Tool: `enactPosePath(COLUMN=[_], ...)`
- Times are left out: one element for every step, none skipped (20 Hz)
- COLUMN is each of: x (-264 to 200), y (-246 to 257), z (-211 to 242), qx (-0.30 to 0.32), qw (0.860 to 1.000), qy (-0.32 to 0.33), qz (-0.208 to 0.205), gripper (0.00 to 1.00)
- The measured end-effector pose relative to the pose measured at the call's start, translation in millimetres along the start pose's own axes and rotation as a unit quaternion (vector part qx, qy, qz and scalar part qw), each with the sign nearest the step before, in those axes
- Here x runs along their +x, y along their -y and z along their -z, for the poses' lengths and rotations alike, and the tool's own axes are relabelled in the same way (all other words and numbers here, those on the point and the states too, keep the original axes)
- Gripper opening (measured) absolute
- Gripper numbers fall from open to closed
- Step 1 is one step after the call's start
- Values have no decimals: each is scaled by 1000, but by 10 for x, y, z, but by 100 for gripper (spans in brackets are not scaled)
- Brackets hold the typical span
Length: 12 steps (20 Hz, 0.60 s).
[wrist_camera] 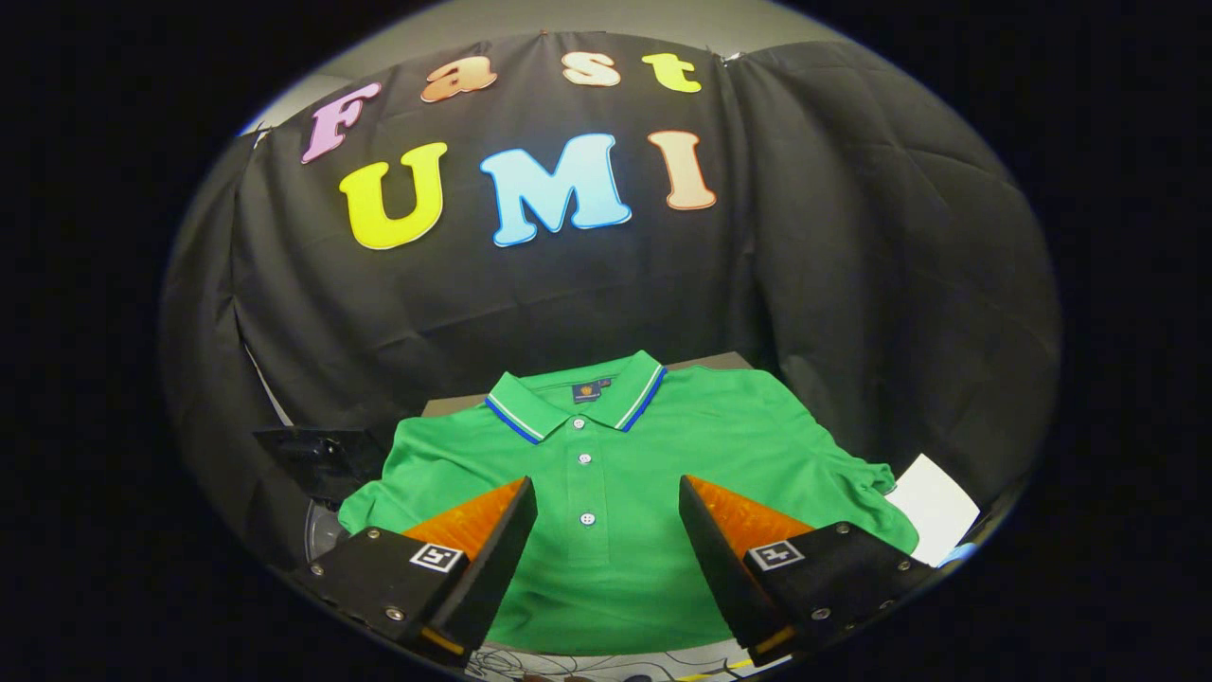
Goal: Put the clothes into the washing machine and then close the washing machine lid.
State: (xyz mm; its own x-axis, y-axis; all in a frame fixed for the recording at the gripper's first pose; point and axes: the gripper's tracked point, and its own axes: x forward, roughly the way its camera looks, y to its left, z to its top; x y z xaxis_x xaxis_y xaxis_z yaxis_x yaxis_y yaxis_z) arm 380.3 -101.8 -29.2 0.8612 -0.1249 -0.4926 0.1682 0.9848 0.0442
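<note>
Gripper view: gripper [606, 493] spread wide, holding nothing, its two fingers [492, 530] apart above a green polo shirt [606, 455]. Shirt laid flat and face up on a grey table [705, 361], of which little more than a strip beyond the collar can be seen. Collar trimmed with blue and white stripes, buttoned placket running down between the fingers, small dark label inside the neck too small to make out. Lower hem cut off near the fingers; both sleeves partly covered by them. Just beside the left sleeve, a dark object [317, 459] and a round pale rim [317, 530] under it, possibly the washing machine, mostly hidden and hard to identify. Beside the right sleeve, a white sheet [933, 507], partly cut off. Black cloth wall [852, 237] behind.
</note>
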Motion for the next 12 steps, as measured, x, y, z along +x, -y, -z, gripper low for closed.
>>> enactPosePath(x=[66, 114, 148, 191, 230, 269, 289, 285, 306, 320, 336, 349], y=[-50, -95, -128, -125, -116, -123, -135, -126, -129, -123, -122, -118], z=[32, 61, 98, 125, 167, 198, 258, 227, 216, 189, 183, 193], qx=[-4, -6, -8, -12, -12, -6, 2, 4, 5, -1, -4, -17], qw=[1000, 1000, 1000, 999, 999, 999, 998, 999, 999, 999, 999, 999], qy=[-10, -17, -24, -31, -41, -50, -58, -50, -51, -51, -50, -49], qz=[-5, -9, -13, -9, -9, -11, -13, -13, -12, -9, -3, 4], gripper=[93, 94, 94, 94, 94, 93, 94, 94, 94, 93, 94, 94])
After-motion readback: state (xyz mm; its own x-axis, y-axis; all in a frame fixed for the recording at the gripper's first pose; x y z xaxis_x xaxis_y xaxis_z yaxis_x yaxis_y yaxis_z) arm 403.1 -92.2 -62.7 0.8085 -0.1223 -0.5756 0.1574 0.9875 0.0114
